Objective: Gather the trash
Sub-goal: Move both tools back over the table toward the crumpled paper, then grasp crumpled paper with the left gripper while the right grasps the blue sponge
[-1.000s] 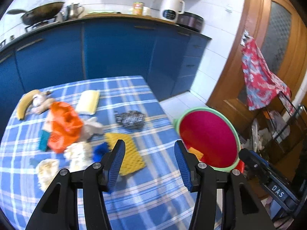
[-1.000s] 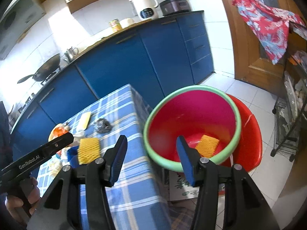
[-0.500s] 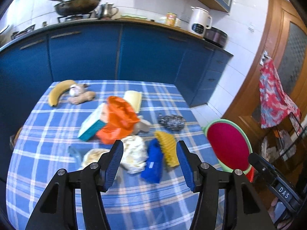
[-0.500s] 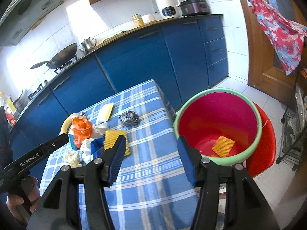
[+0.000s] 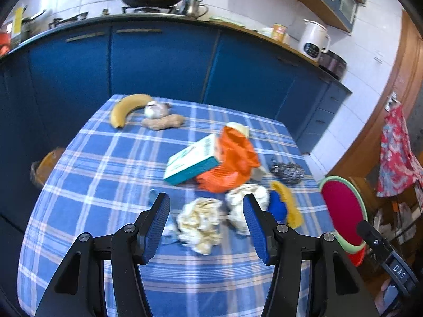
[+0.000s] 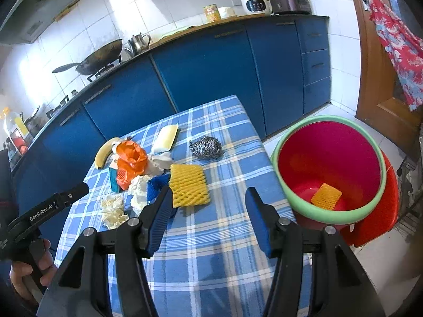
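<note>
A pile of trash lies on the blue checked table (image 5: 105, 163): an orange plastic bag (image 5: 232, 161), a teal and white box (image 5: 193, 161), two crumpled paper wads (image 5: 201, 222), a blue scrap (image 5: 276, 206) and a yellow foam net (image 6: 188, 185). My left gripper (image 5: 206, 224) is open and empty, just short of the paper wads. My right gripper (image 6: 208, 216) is open and empty above the table's near side. The red bin with a green rim (image 6: 330, 169) stands off the table's right edge and holds one yellow foam net (image 6: 325, 198).
A banana (image 5: 127, 108), garlic (image 5: 154, 109), ginger (image 5: 162, 122), a steel scourer (image 6: 207, 146) and a pale sponge (image 6: 166, 138) also lie on the table. Blue cabinets (image 6: 206, 71) stand behind it. A red stool (image 6: 380, 219) sits under the bin.
My left gripper has swung left from the bin toward the trash pile. My right gripper has drawn back from the bin and now faces the table. Both stay open.
</note>
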